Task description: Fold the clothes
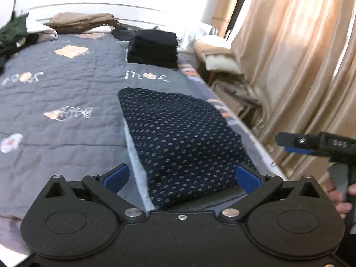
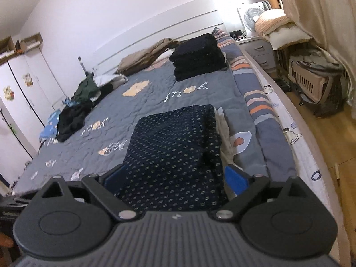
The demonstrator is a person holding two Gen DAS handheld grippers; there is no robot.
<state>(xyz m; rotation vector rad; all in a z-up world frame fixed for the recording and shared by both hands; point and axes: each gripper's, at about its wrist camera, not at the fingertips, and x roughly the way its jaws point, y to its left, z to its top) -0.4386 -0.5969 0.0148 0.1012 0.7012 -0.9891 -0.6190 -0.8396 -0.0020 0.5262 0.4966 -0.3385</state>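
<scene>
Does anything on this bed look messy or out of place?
Yes. A heap of unfolded clothes lies crumpled on the bed's far side, unlike the neat black stack near the headboard. A pale fabric edge also pokes out beside the folded dotted garment.

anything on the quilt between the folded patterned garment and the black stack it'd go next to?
Nothing visible. From the patterned garment to the black stack there is only bare quilt with its printed motifs. The loose clothes pile lies off to the side. Both tongs, left and right, are open right at the garment's near edge.
</scene>
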